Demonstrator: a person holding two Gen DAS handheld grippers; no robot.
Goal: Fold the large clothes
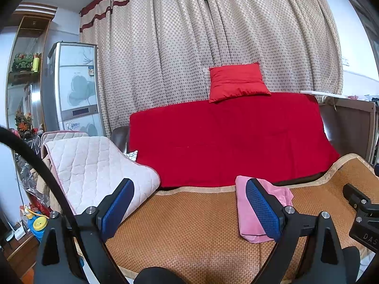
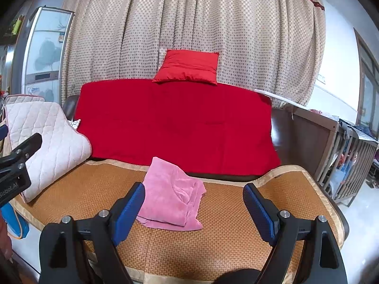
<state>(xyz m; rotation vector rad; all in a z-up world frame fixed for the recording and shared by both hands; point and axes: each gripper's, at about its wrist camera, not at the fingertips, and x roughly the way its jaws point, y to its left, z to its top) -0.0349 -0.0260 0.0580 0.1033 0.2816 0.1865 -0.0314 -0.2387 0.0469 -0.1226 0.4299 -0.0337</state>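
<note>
A pink garment (image 2: 171, 194) lies folded into a small stack on the woven orange mat (image 2: 225, 236) of the sofa seat. My right gripper (image 2: 194, 206) hovers just in front of it, open, with nothing between its blue pads; its left pad overlaps the garment's near left corner in the picture. In the left wrist view the same pink garment (image 1: 246, 210) sits behind the right finger of my left gripper (image 1: 189, 203), which is open and holds nothing. The right gripper's black body (image 1: 364, 215) shows at the right edge there.
A red blanket (image 2: 175, 125) covers the sofa back, with a red cushion (image 2: 189, 67) on top. A quilted cream pad (image 2: 45, 139) drapes over the left armrest. Behind are dotted curtains (image 2: 189, 23), a fridge (image 1: 75, 90) at left and a wooden crib (image 2: 350, 156) at right.
</note>
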